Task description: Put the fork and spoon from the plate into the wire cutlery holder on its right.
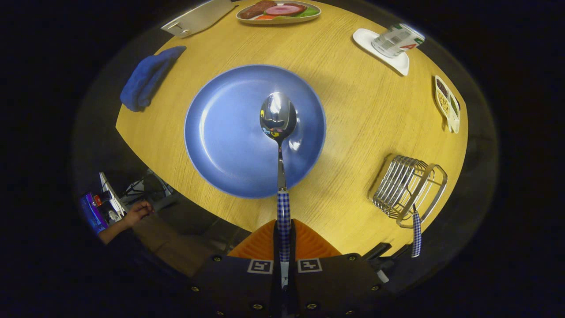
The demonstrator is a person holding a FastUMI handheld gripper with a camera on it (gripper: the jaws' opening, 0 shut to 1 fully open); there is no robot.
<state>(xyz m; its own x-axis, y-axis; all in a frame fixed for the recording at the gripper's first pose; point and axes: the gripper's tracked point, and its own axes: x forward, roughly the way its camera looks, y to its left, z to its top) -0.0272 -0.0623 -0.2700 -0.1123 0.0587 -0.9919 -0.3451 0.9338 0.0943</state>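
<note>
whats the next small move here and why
Probably carry the spoon rightward toward the wire cutlery holder. The gripper is shut on the spoon's checked handle, its bowl over the blue plate, and another checked handle already sticks out of the holder.

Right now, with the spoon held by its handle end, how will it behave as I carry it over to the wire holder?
The spoon looks like rigid polished metal, so it probably won't flex. The gripper is shut on the checked handle far from the bowl, so the bowl end may sag or pivot if the grip loosens. The wire cutlery holder looks light and open-framed, so it may shift if bumped.
</note>
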